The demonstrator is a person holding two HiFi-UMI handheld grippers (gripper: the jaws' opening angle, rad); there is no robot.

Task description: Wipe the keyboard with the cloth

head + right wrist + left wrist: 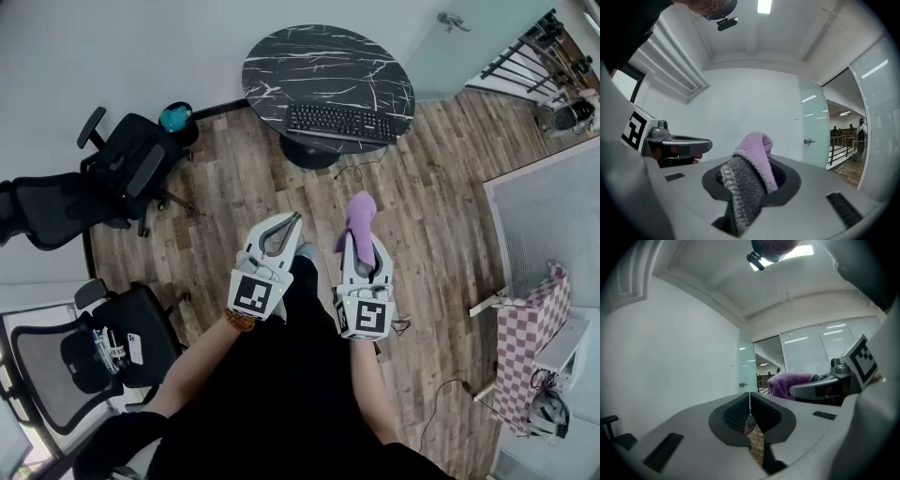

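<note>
**Two tools, one cloth, one keyboard**

The person holds two tools out level, side by side over the wooden floor. The left tool point(293, 218) has its jaws pressed together with nothing between them. The right tool point(362, 246) is clamped on the single purple cloth point(360, 214). A fold of the cloth stands up out of the jaws and pokes past their tips, and its underside shows grey in the right gripper view. The one black keyboard point(340, 123) lies well ahead of both tools, out of reach of the cloth. It sits on the one round, dark marbled table point(309, 56), along the edge nearest the tools.
</note>
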